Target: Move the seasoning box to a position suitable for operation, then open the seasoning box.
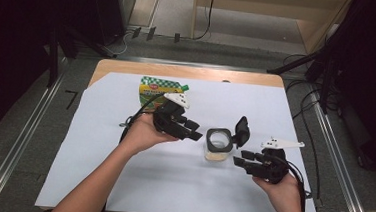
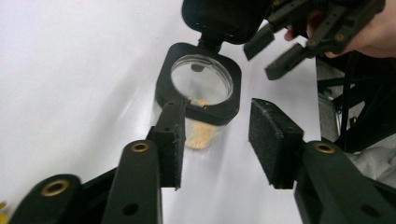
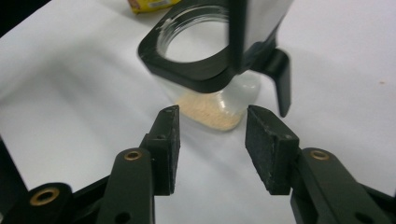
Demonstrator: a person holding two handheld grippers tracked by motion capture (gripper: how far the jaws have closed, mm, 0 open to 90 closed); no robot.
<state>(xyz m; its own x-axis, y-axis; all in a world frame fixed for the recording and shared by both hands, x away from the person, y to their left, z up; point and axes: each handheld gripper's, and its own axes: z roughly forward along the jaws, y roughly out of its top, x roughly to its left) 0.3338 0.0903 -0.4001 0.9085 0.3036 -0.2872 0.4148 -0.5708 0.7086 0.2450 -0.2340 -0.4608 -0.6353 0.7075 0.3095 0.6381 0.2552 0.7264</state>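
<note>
Nearest the high camera are the person's two forearms, each hand carrying a gripper toward the clear jar (image 1: 218,147) that stands upright near the middle of the white-covered counter (image 1: 120,181). The jar has a black square collar and a hinged black lid (image 1: 242,131) flipped open, standing up on the jar's right side. A shallow layer of pale yellowish granules (image 3: 210,112) lies at its bottom; the rest of the jar looks empty. The left gripper (image 1: 189,128) sits just left of the jar, its jaws parted and holding nothing; in the left gripper view one pad (image 2: 172,135) overlaps the jar's collar, but I cannot tell whether it touches. The right gripper (image 1: 242,157) lies just right of and nearer the person than the jar, its jaws also parted and empty, with the jar's base straight ahead between them and a clear gap remaining. The jar's long axis is vertical, so a level grasp across its body seems to suit. The left gripper looks the nearer. Beyond the jar, a green-and-yellow checked pouch (image 1: 158,90) lies flat.
</note>
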